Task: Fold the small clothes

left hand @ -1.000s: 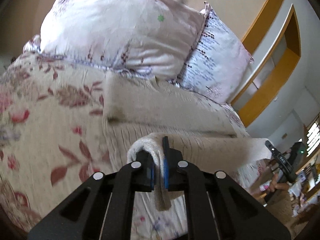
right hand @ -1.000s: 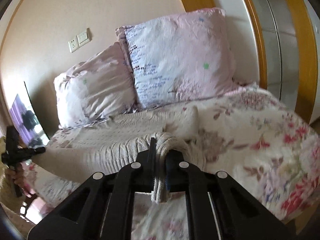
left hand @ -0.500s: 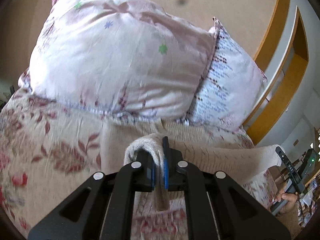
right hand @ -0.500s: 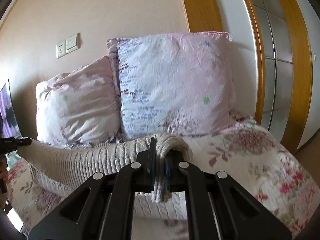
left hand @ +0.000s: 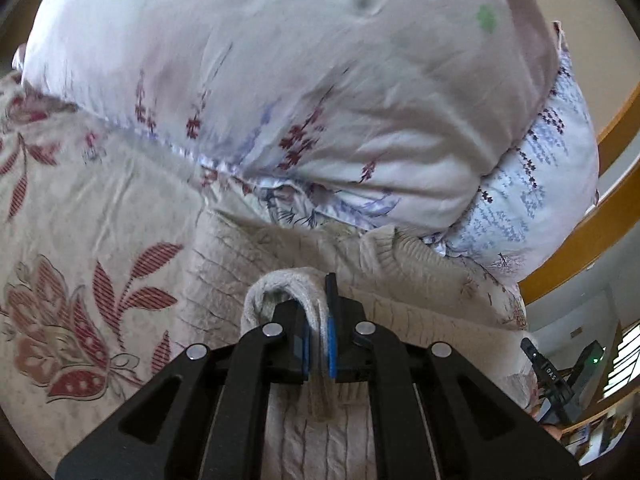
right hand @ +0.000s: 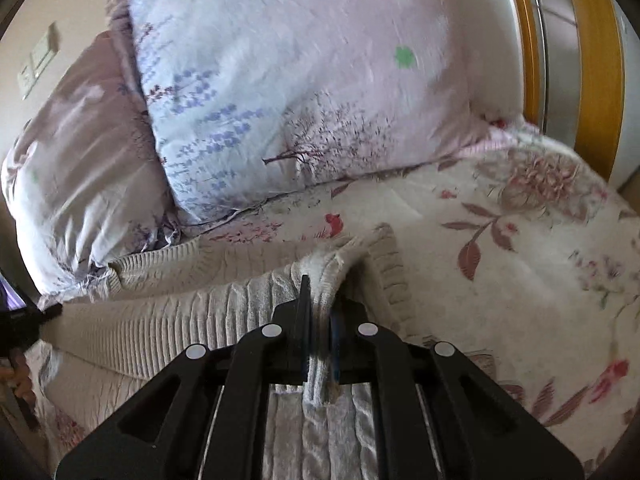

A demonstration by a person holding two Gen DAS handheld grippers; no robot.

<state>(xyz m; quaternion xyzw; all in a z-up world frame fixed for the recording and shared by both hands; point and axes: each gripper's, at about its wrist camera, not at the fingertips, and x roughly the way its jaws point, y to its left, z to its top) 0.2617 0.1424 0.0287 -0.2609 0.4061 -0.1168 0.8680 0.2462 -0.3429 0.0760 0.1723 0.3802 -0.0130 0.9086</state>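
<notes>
A cream cable-knit sweater (left hand: 248,256) lies on the floral bedspread (left hand: 80,208), close to the pillows. My left gripper (left hand: 318,344) is shut on a bunched edge of the sweater, which loops over its left finger. My right gripper (right hand: 318,340) is shut on the other end of the same edge of the sweater (right hand: 168,312). The knit stretches taut between the two grippers, folded over the rest of the sweater underneath. The far right gripper shows at the left wrist view's right edge (left hand: 548,372).
A pale pink pillow (left hand: 280,80) and a blue-lilac printed pillow (right hand: 300,80) lean against the wall right in front of the grippers. A wooden door frame (right hand: 596,60) stands to the right. The bedspread (right hand: 520,240) extends to the right.
Both grippers have carried the held sweater edge forward and down toward the pillows, which now fill the views. The fold has come over the sweater's lower part.
</notes>
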